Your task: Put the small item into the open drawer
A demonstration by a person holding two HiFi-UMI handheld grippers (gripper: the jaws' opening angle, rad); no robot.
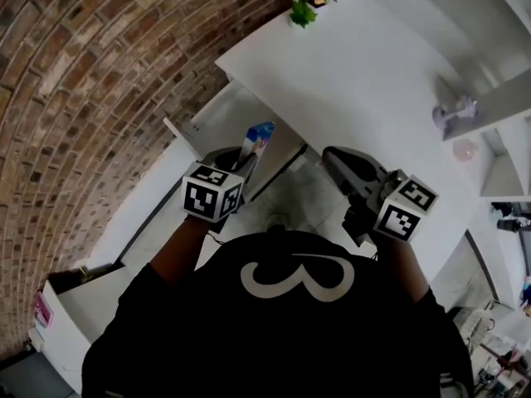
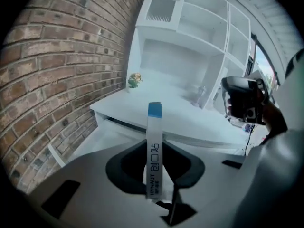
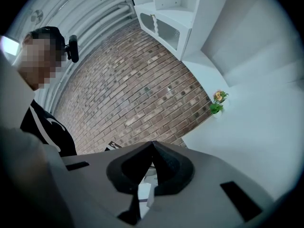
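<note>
Left hand-held gripper: jaws narrowed onto a slim white packet with a blue end, held upright, apparently over the open drawer below the tabletop edge by the brick wall. Right hand-held gripper: closed, empty. Step in hand: carry. The next move likely calls for lowering the packet into the drawer, then releasing it.

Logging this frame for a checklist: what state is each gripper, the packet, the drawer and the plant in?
left gripper: shut on the packet
right gripper: shut, empty
packet: held upright between the left jaws
drawer: open
potted plant: upright on the desk
</note>
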